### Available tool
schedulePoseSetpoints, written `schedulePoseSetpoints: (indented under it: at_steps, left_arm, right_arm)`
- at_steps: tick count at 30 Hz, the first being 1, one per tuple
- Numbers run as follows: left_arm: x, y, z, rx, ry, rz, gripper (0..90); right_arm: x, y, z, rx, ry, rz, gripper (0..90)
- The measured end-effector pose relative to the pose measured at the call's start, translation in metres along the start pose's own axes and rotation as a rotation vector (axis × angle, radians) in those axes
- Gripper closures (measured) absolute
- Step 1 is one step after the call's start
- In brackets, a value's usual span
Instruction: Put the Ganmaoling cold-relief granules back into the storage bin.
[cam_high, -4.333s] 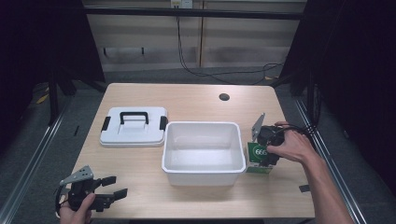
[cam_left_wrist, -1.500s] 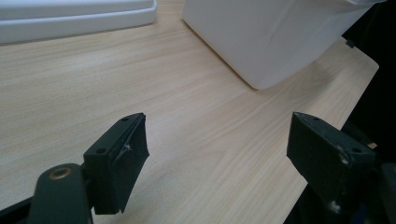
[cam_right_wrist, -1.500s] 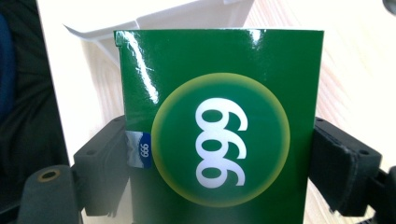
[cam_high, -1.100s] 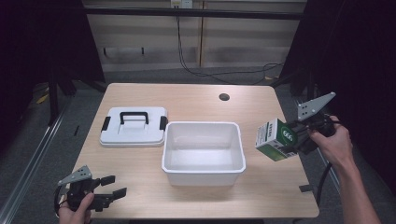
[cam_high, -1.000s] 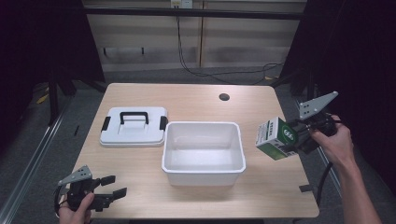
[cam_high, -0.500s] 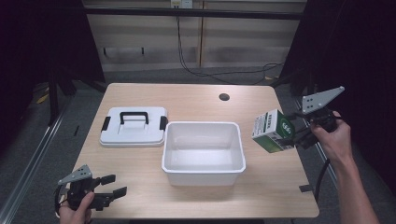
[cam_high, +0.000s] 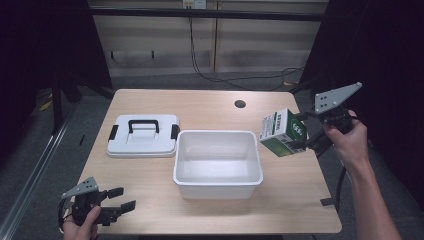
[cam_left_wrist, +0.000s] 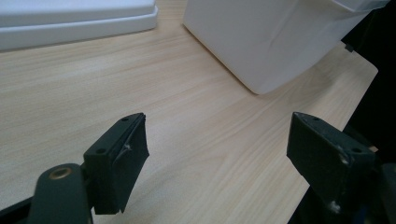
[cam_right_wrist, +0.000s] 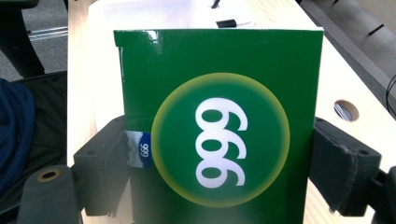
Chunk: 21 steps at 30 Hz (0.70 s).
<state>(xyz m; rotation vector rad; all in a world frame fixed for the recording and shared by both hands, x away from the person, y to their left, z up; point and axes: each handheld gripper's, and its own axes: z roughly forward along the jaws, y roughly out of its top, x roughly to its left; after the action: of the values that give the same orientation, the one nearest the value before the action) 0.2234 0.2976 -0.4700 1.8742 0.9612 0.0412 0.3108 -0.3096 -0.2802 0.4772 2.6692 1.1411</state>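
A green and white carton (cam_high: 282, 132) marked 999 hangs in the air just right of the white open tub (cam_high: 218, 162), above the table's right part. My right gripper (cam_high: 303, 135) is shut on it, a jaw pressing each side of the green carton (cam_right_wrist: 219, 126). My left gripper (cam_high: 120, 199) rests at the table's front left corner, open with nothing between its jaws. The same left gripper (cam_left_wrist: 217, 161) looks over bare wood toward the tub's wall (cam_left_wrist: 275, 37).
A white lid with a black handle (cam_high: 143, 134) lies flat left of the tub. A round cable hole (cam_high: 240, 104) sits in the table's far right part. The lid's edge (cam_left_wrist: 74, 18) lies ahead of the left gripper. Dark floor surrounds the table.
My right gripper lifted the carton off the table beside the tub, swung it out to the right, then carried it higher and back toward the tub. The left gripper stayed put.
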Motion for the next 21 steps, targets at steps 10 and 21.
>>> schedulePoseSetpoints:
  at_steps: [10,21]
  left_arm:
    - [0.000,-0.002,-0.002,-0.005,0.004,-0.006,20.3]
    - [-0.001,-0.002,-0.002,-0.005,0.003,-0.002,20.3]
  right_arm:
    - [0.000,0.029,0.018,0.017,0.036,-0.040,15.9]
    - [0.004,0.053,0.034,0.076,0.060,-0.074,15.9]
